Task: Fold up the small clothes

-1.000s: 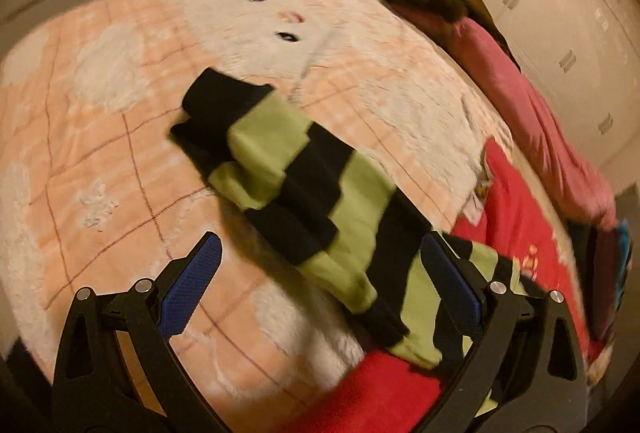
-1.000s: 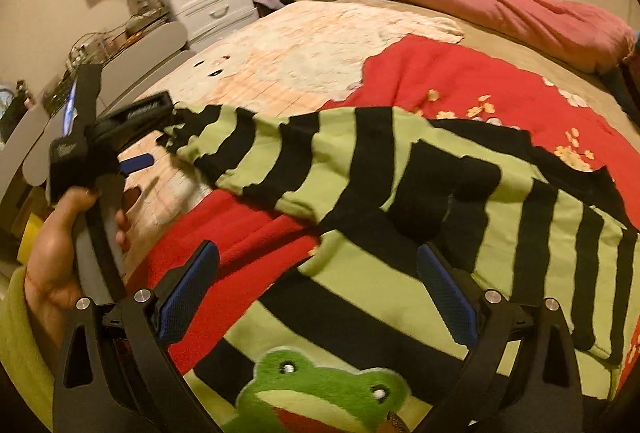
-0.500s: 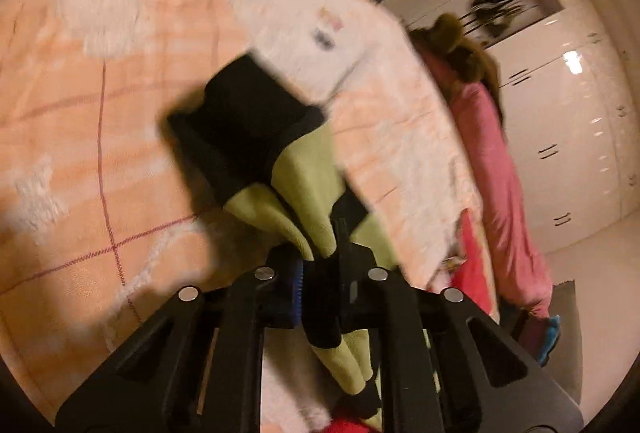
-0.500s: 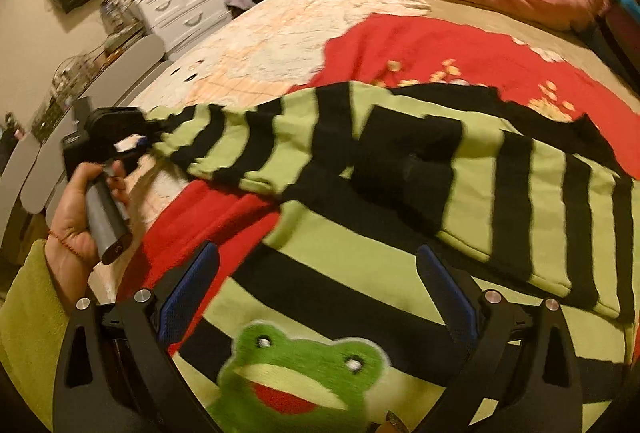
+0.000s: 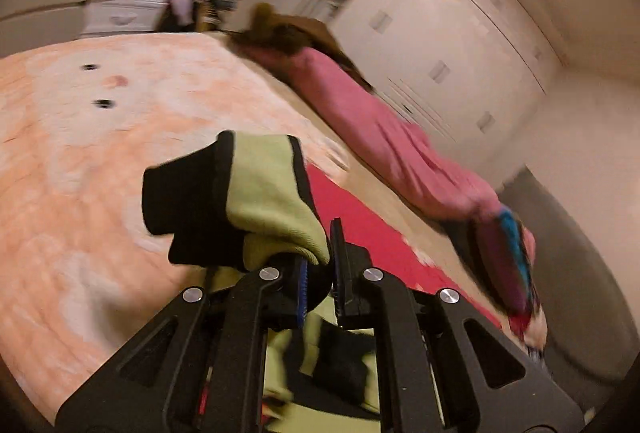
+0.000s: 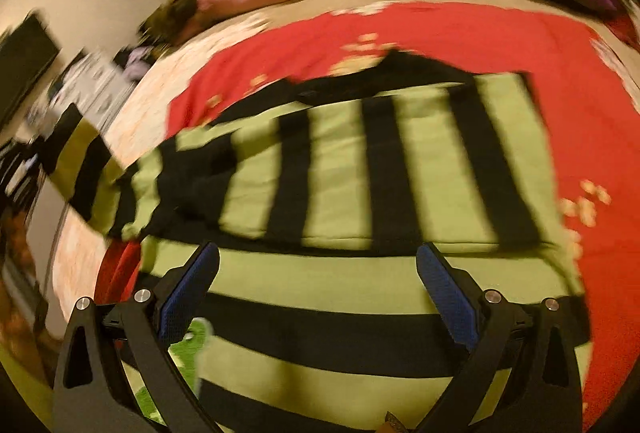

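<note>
A: Left hand-held gripper (image 5: pixel 320 275)?
B: You had it pinched on the striped sweater's sleeve (image 5: pixel 256 193), raised above the bed (image 5: pixel 80 153).
A: Right hand-held gripper (image 6: pixel 318 297)?
B: Jaws spread, over the striped sweater (image 6: pixel 360 169) lying on the red blanket (image 6: pixel 580 93).

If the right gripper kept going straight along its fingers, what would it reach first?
Most likely the striped sweater spread on the red blanket; the open right gripper points at its body, though blur obscures depth.
</note>
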### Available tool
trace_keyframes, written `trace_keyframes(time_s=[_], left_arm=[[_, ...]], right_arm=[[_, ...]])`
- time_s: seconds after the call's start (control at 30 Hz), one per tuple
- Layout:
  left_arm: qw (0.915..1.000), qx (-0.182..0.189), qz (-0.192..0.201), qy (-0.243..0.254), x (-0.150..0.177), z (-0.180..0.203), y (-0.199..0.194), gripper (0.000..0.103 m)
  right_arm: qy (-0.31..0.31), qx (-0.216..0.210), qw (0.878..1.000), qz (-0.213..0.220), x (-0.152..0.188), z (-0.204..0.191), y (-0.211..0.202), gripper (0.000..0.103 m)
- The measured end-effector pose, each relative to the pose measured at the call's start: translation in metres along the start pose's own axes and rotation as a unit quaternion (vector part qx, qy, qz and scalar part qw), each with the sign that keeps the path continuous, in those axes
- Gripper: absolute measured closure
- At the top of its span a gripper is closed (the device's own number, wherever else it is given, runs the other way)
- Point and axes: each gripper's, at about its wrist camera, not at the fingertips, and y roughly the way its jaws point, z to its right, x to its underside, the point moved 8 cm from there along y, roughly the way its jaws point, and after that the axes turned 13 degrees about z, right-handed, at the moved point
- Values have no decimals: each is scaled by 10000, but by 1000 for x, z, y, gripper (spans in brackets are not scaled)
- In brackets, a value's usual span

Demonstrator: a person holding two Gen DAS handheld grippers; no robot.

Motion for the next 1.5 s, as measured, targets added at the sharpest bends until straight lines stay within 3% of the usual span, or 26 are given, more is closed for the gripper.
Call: trace_keyframes(time_s=[0.17, 0.27, 0.37, 0.53, 0.57, 0.6, 0.67, 0.77, 0.83, 0.9, 1.0, 1.07, 1.13, 1.2, 1.37, 1.5], left_arm=[[9946, 476, -680, 617, 64, 78, 16, 99], [9833, 757, -1201, 1138, 115, 121, 28, 99], [9688, 893, -1726, 1541, 167, 142, 39, 99], [9506, 969, -2421, 1682, 240, 141, 58, 96], [9472, 977, -2550, 1681, 250, 137, 58, 83], [9394, 1014, -2804, 1693, 262, 133, 63, 63], [9258, 1257, -3179, 1613, 283, 134, 57, 41], [9208, 1494, -3218, 1621, 278, 137, 46, 29], [9220, 1595, -3154, 1579, 261, 136, 32, 25], [9302, 1555, -2902, 1622, 235, 131, 22, 19], [9499, 1083, -2228, 1904, 188, 110, 8, 15], [9595, 406, -1719, 2196, 156, 83, 7, 13], [9595, -327, -1351, 2452, 135, 56, 13, 13], [9570, -905, -1245, 2457, 126, 25, 20, 13], [9621, -1289, -1172, 2097, 123, -16, 29, 13], [9655, -1323, -987, 2014, 118, -27, 28, 13]], right_arm=[[605, 259, 9976, 230, -8, 58, -24, 5], [921, 450, 9942, 334, -8, 88, -36, 5], [1182, 620, 9900, 447, -7, 111, -47, 5], [1370, 702, 9869, 477, -5, 126, -54, 5], [1375, 695, 9870, 465, -3, 125, -54, 5], [1377, 676, 9871, 452, -3, 123, -53, 5], [1354, 617, 9879, 435, -4, 119, -50, 5], [1282, 543, 9893, 446, -7, 112, -48, 4], [1235, 495, 9900, 476, -11, 107, -46, 5], [1124, 481, 9910, 539, -16, 101, -46, 5], [755, 438, 9943, 612, -24, 86, -40, 5], [375, 355, 9967, 622, -29, 66, -32, 5], [-239, 199, 9972, 677, -32, 31, -23, 4], [-953, 103, 9931, 677, -31, -5, -12, 5], [-2608, -86, 9630, 665, -19, -87, 23, 5], [-2887, -39, 9566, 405, -14, -117, 65, 5]])
